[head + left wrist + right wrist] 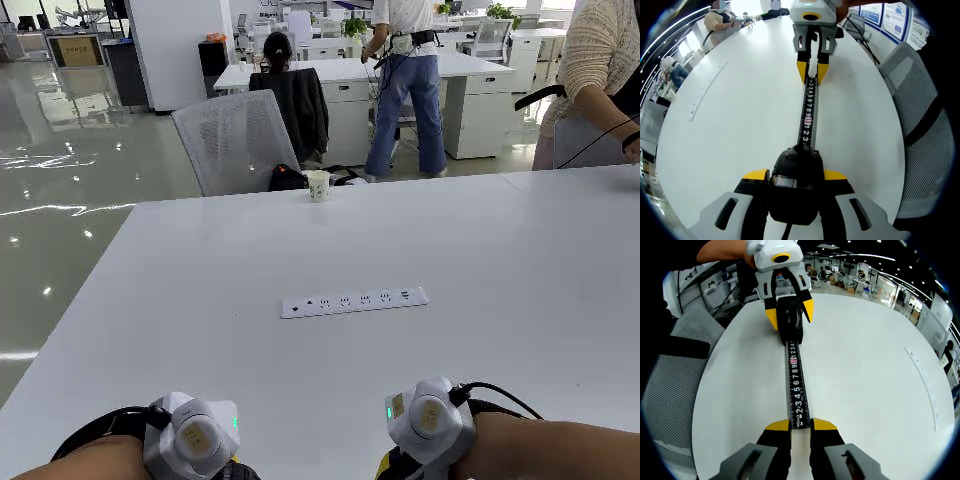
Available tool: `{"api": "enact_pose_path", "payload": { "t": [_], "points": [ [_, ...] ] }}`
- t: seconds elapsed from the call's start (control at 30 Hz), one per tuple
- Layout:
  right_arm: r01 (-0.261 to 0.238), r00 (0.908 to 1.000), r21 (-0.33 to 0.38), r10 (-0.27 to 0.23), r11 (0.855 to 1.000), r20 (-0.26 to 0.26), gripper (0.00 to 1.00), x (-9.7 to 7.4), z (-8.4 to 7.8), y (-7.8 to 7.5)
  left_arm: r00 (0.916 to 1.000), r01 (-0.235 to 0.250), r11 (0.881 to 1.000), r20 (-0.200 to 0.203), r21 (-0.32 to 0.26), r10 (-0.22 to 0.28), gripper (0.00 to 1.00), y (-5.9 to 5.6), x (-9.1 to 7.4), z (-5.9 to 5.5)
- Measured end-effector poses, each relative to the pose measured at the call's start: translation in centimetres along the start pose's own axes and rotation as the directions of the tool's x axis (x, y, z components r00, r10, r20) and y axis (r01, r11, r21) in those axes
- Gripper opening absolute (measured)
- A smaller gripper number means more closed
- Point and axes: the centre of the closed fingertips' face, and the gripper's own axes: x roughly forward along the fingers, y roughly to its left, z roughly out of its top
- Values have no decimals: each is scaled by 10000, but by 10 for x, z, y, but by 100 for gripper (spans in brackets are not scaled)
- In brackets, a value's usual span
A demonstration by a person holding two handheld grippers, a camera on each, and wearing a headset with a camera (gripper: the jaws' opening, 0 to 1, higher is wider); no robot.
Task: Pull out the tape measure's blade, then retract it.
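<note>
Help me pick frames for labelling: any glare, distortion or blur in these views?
Head view: glare streaks the glossy floor; the power strip is sharp. Left gripper view: fisheye bows the table edge, yet the blade numbers read clearly. Right gripper view: same bowing, blade digits crisp, no glare on it.

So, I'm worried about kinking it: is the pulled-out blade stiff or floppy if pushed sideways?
The blade spans straight from case to right claw, so it is probably fairly stiff lengthwise. It looks thin and narrow, so a sideways push would likely bend or buckle it.
</note>
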Motion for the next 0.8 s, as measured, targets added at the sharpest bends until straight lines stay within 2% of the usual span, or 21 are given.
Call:
{"api": "enact_pose_path", "payload": {
  "t": [0.8],
  "points": [
    [51, 9999, -45, -52, 10000, -127, 10, -11, -13, 2, 10000, -1, 10000, -80, -10, 1, 34, -2, 0, -2]
  ]
}}
